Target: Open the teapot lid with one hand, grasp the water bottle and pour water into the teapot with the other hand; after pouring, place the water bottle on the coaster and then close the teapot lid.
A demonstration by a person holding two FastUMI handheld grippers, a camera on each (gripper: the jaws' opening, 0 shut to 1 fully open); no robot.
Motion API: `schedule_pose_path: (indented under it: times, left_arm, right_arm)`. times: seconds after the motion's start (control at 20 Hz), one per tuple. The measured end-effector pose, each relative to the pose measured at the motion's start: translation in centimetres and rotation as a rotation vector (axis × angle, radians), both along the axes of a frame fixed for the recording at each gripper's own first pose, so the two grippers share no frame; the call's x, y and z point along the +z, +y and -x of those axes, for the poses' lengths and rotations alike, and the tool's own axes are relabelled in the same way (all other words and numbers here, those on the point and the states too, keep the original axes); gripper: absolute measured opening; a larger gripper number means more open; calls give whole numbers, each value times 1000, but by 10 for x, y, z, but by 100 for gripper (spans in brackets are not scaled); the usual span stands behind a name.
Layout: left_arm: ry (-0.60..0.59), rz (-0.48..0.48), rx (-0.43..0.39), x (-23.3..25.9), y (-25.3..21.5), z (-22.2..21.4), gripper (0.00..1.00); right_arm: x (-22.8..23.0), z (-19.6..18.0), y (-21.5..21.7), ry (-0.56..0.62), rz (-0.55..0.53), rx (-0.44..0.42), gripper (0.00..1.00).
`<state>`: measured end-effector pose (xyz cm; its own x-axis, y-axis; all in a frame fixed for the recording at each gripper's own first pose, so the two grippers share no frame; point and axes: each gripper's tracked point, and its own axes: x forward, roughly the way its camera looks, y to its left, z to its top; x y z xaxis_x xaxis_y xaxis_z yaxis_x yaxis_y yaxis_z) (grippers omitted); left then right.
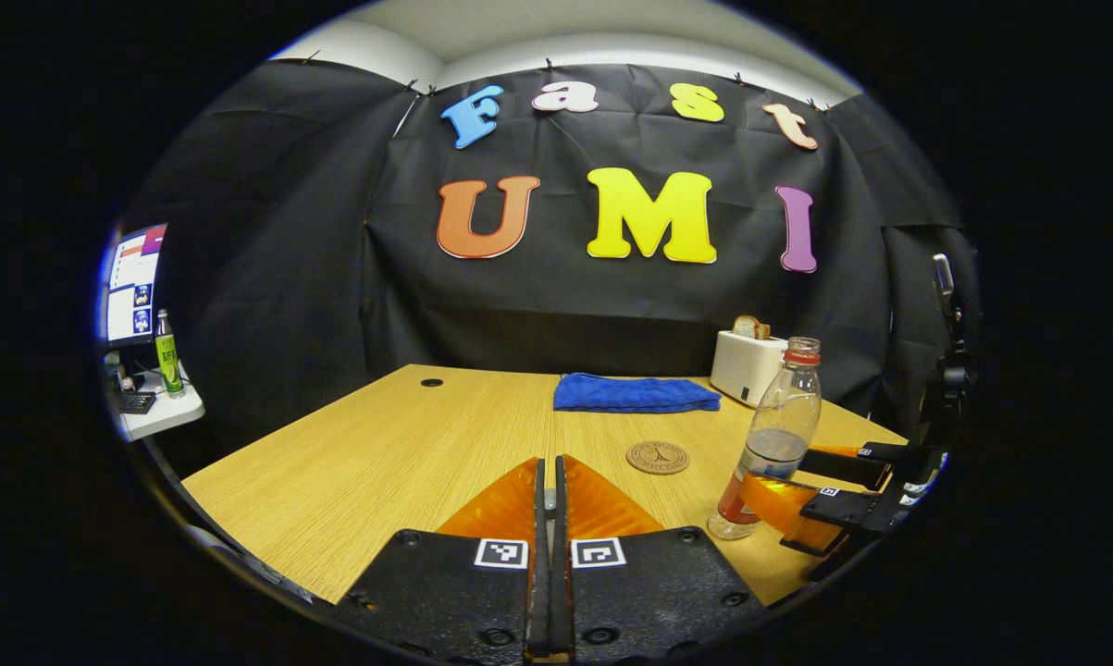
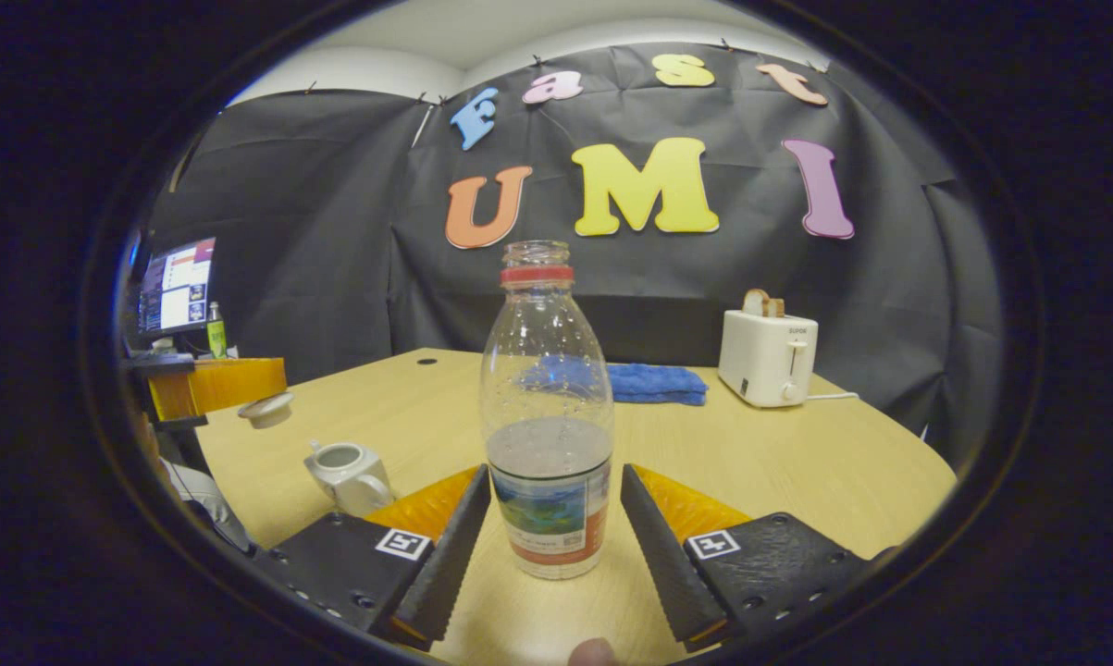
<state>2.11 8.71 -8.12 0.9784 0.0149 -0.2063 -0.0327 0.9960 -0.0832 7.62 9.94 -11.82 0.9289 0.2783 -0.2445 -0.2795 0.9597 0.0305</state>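
Note:
A clear water bottle (image 2: 547, 435) with a red neck ring and no cap stands on the wooden table (image 2: 797, 462), about half full. My right gripper (image 2: 554, 474) is open, one finger on each side of the bottle's lower half with a narrow gap on both sides. The left gripper view shows that right gripper (image 1: 790, 476) around the bottle (image 1: 778, 435). The white teapot (image 2: 348, 474) stands open at the left. My left gripper (image 1: 547, 464) is shut; in the right gripper view the left gripper (image 2: 274, 388) holds the white teapot lid (image 2: 266, 409) above the table. A round coaster (image 1: 658, 457) lies ahead.
A folded blue cloth (image 1: 635, 393) lies at the back of the table. A white toaster (image 2: 767, 356) with bread in it stands at the back right. A side desk (image 1: 163, 416) with a monitor and a green bottle (image 1: 166, 356) is off to the left.

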Motion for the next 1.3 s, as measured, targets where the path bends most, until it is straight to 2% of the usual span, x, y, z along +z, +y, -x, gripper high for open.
schedule_pose_path:
  times: [0.1,0.15,0.3,0.45,0.7,1.05,1.3]
  left_arm:
    - [-4,5,6,2,5,1,3]
    - [-5,8,8,1,7,0,3]
    - [2,5,7,0,12,2,3]
    - [-16,5,-9,5,13,3,3]
    - [-40,8,-16,14,25,3,3]
    - [-74,6,2,26,49,5,3]
    - [-73,-12,9,31,56,9,3]
  right_arm:
    - [3,0,2,-6,12,-5,82]
    - [1,0,4,-3,25,1,75]
    - [10,1,11,-28,104,31,72]
    - [31,1,12,-125,263,33,72]
    - [42,-10,22,-269,604,78,72]
    - [19,-32,27,-328,946,97,72]
    - [3,-34,43,-385,1182,167,72]
